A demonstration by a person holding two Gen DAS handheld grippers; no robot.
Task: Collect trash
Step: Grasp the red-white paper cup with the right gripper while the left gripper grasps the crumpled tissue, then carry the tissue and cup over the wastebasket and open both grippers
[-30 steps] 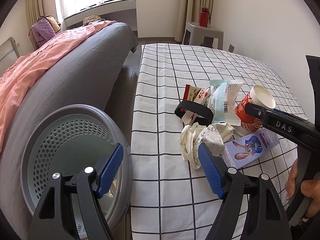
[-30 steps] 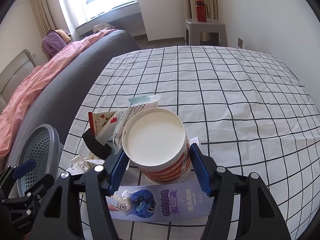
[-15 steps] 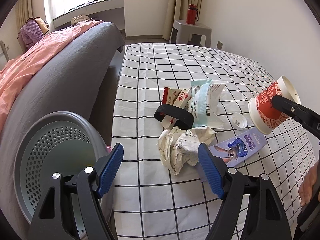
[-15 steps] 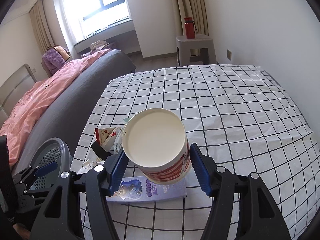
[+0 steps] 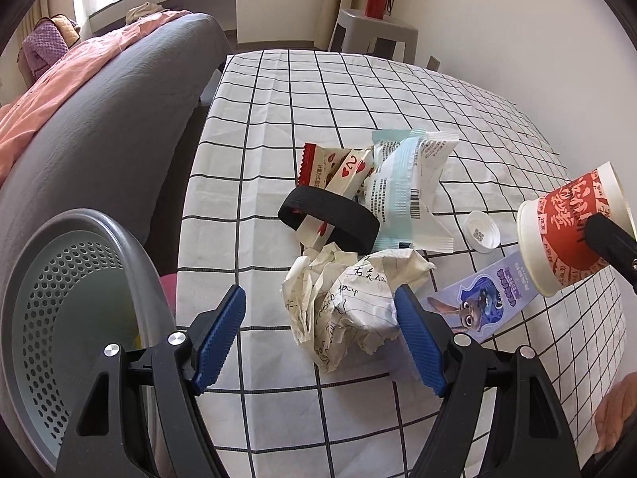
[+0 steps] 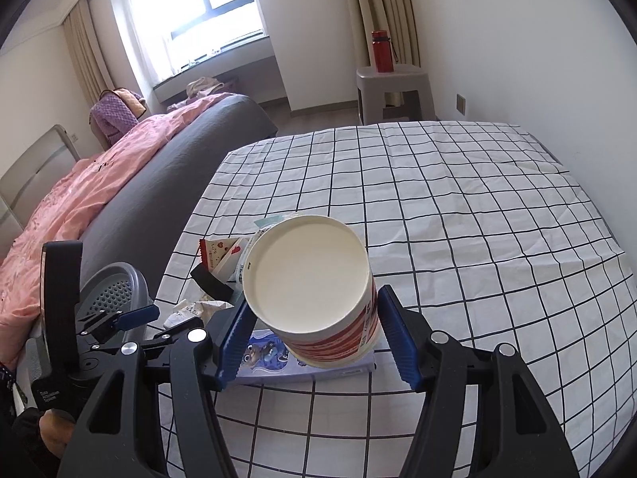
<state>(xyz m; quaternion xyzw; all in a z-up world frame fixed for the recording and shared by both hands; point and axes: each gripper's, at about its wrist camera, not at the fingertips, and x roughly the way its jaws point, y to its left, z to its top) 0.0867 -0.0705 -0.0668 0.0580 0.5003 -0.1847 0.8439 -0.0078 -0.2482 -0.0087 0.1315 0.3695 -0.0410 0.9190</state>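
Two tongs are in view over a bed [image 6: 458, 207] with a checked sheet. The right tongs [image 6: 314, 330] grip a red-and-white paper cup [image 6: 314, 286], both blue pads pressed to its sides, and hold it tilted in the air above the sheet. The left tongs [image 5: 320, 336] stand wide with nothing between the pads; the crumpled paper [image 5: 346, 298] lies on the sheet just beyond them, close to the right-hand pad. Beyond the paper lie a black band [image 5: 328, 217], a red snack wrapper [image 5: 334, 167], a pale blue wrapper [image 5: 410, 183] and a small white cap [image 5: 482, 231]. A flat box with a cartoon rabbit [image 5: 477, 302] lies under the raised cup. A grey perforated bin [image 5: 63, 310] stands beside the bed, at the left.
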